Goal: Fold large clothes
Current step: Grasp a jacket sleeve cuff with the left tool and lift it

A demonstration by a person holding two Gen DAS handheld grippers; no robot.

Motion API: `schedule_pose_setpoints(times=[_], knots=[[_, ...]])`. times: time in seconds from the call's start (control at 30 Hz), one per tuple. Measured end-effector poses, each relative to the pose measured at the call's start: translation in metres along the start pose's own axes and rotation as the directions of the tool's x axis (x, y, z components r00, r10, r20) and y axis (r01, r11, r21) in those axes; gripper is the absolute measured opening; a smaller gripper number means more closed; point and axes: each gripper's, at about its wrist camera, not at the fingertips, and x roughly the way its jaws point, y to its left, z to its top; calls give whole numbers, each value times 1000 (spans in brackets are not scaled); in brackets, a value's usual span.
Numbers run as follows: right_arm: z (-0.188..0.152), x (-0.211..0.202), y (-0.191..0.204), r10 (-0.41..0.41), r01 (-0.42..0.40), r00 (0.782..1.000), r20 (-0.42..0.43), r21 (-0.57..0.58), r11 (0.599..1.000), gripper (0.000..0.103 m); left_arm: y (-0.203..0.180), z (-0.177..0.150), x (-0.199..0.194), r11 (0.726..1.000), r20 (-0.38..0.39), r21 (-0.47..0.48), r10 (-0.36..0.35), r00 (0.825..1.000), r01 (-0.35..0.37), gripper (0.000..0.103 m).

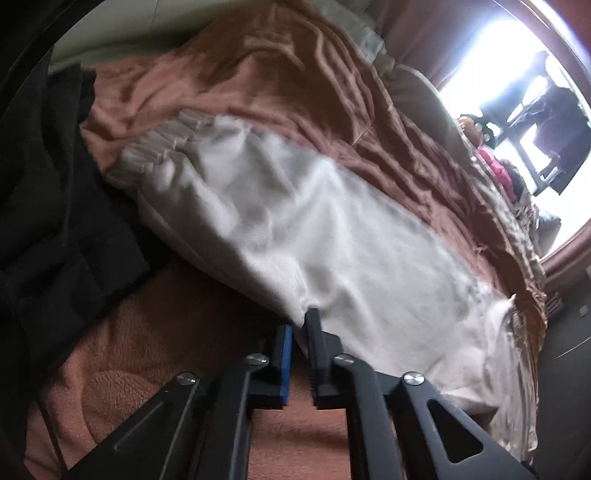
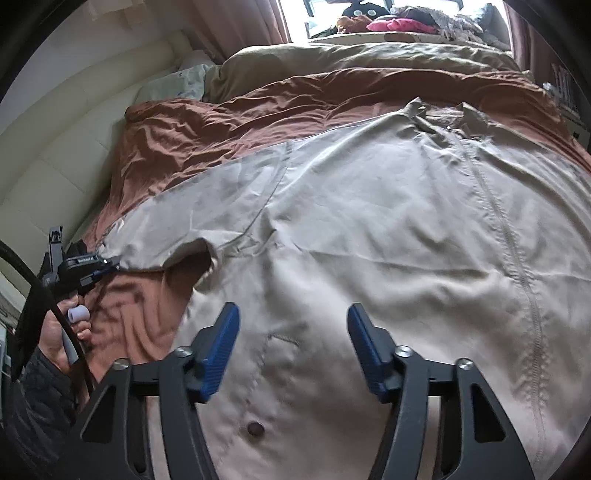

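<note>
Left wrist: left gripper [image 1: 301, 325] pinches blurred jacket [image 1: 295, 229] edge.

Jacket [image 2: 369, 221] spread on bedspread [image 2: 207, 140], pillow [image 2: 173, 83] behind, headboard [image 2: 55, 147] left

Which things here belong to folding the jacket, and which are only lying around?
Belong to the job:
beige jacket
left hand-held gripper, shut on the jacket's sleeve
right hand-held gripper, open over the jacket

Just lying about:
black garment
brown bedspread
soft toys by the window
</note>
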Motion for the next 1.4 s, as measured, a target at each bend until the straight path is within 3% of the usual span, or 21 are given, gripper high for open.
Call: schedule_pose_setpoints(times=[0.1, 0.37, 0.57, 0.63, 0.7, 0.77, 0.87, 1.17, 1.2, 1.27, 1.3, 1.33, 1.4], knots=[[8, 17, 2, 6, -6, 1000, -15, -1, 1000, 56, -22, 6, -27, 997, 53, 53, -51, 997, 48, 5], [40, 82, 11, 63, -57, 996, -69, 81, 995, 50, -77, 25, -83, 973, 102, 186, -156, 982, 135, 4], [56, 146, 31, 64, -48, 987, -147, 114, 992, 35, -108, 37, -111, 953, 123, 254, -199, 972, 163, 4], [56, 161, 45, 66, -53, 983, -170, 80, 995, 23, -115, 38, -117, 951, 120, 252, -212, 970, 177, 4], [55, 174, 61, 34, -32, 978, -204, 11, 999, 22, -122, 40, -122, 950, 99, 231, -238, 966, 211, 3], [58, 175, 65, 31, -36, 977, -209, -19, 999, 22, -131, 39, -129, 945, 98, 240, -252, 963, 223, 3], [62, 163, 49, 123, -116, 971, -206, 50, 992, 22, -149, 33, -139, 931, 95, 273, -279, 956, 244, 3], [49, 81, -1, 167, -154, 980, -107, 126, 980, 22, -216, 12, -161, 882, 72, 367, -344, 936, 296, 3], [44, 70, -5, 171, -158, 980, -98, 133, 979, 25, -223, 10, -164, 877, 71, 376, -349, 934, 299, 3], [36, 51, -16, 174, -163, 982, -70, 142, 976, 43, -242, 3, -169, 863, 64, 398, -364, 929, 311, 3], [31, 41, -22, 175, -165, 983, -55, 149, 975, 65, -252, -2, -171, 856, 61, 409, -370, 927, 315, 3], [27, 33, -27, 176, -168, 984, -39, 158, 973, 75, -258, -4, -172, 851, 58, 419, -374, 926, 317, 3], [15, 13, -45, 173, -168, 985, -11, 176, 970, 75, -281, -16, -174, 826, 40, 458, -389, 920, 329, 3]])
